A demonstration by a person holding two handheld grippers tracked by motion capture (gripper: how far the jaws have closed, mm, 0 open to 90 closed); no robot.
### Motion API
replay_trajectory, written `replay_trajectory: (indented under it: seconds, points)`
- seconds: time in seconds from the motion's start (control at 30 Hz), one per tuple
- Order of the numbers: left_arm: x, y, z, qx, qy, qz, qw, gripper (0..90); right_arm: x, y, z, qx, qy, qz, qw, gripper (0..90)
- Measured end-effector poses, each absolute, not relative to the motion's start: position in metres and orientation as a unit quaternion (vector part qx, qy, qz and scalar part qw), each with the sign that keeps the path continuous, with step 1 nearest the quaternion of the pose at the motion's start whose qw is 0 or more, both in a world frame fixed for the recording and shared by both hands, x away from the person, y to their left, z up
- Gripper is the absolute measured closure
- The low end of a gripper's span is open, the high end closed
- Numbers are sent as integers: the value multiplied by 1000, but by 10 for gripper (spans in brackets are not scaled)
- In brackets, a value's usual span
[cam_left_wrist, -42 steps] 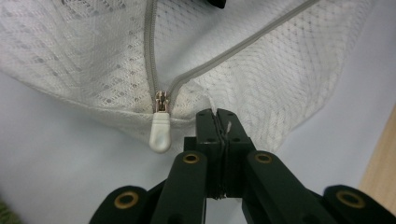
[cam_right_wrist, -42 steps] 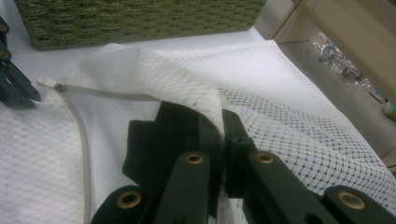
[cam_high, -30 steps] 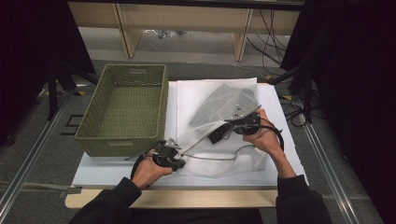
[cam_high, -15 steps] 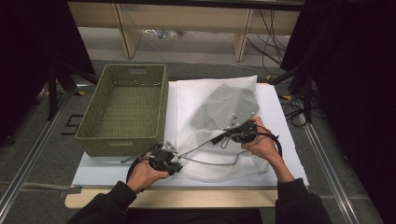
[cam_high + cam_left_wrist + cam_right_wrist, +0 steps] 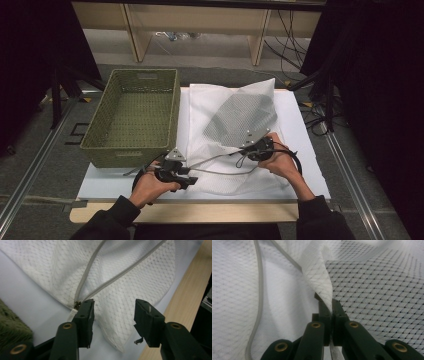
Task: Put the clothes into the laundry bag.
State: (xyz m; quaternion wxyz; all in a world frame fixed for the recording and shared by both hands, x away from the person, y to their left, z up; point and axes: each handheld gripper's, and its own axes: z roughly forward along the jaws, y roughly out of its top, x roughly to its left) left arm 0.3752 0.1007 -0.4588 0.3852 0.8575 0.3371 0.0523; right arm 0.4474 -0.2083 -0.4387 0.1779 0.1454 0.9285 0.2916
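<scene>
On the white mat [image 5: 300, 125], beside the basket [image 5: 132, 115], the mesh laundry bag [image 5: 235, 120] is pinched by the right gripper [image 5: 329, 308] to hold its mouth up, while the left gripper [image 5: 113, 312], jaws just parted, is released from the zipper pull [image 5: 77, 305].

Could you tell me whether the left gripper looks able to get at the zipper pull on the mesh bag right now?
Probably yes: the left gripper has just been opening, nothing sits between its jaws, and the zipper pull lies uncovered on the mesh bag, right beside one jaw.

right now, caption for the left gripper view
Open black tongs over the unzipped corner of a white mesh laundry bag.
</scene>
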Motion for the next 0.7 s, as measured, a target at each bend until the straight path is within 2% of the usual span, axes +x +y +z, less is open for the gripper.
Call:
replay_trajectory:
  seconds: [0.3, 0.7]
  points:
    - [374, 104, -458, 853, 335, 69, 394, 398, 446, -209, -453, 140, 937, 273, 168, 895]
    - [370, 108, -456, 845, 343, 87, 402, 349, 448, -211, -468, 146, 942, 259, 154, 895]
